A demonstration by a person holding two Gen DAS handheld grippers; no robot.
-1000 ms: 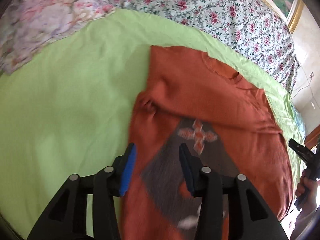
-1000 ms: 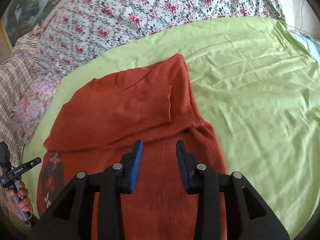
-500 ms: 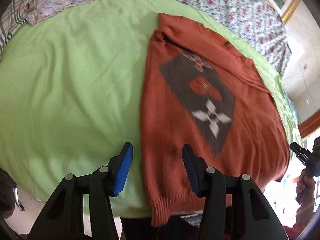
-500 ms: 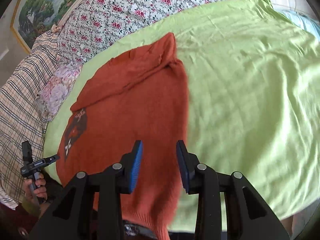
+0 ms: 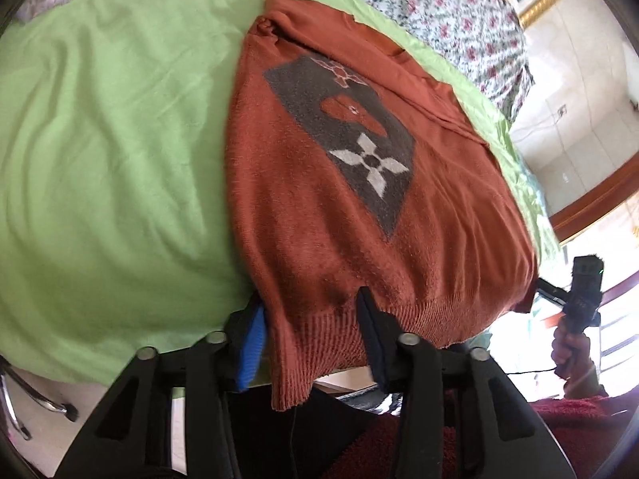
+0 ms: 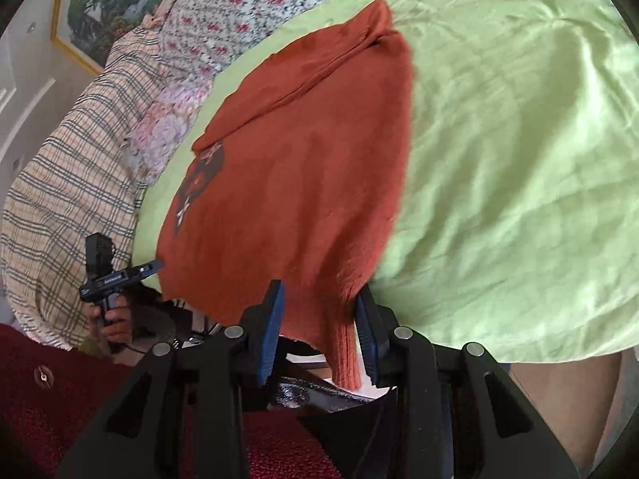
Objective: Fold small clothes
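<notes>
Sweater: rust-orange knit, lying flat on the green sheet of a bed, body spread toward the near edge. Ribbed hem hangs over that edge. Front carries a grey diamond patch with a white four-petal flower and an orange shape. The far end is folded over, forming a ridge across the width.

Left tool: blue-padded fingers stand either side of the hem's left corner. Its jaws have just been closing, with the ribbed hem between them; the right finger presses into the cloth, but whether the left pad touches it cannot be told.

Right tool: jaws at a narrow gap, straddling the hem's right corner. The cloth hangs between the fingers; the right pad sits against the knit, the left one apart from it. No firm pinch shows.

Bedding: floral cover beyond the sheet; checked blanket and floral pillow at one side.

Person: dark red garment at the near edge; each hand appears in the other's view gripping a tool handle.

Wall: gold-framed landscape picture.
</notes>
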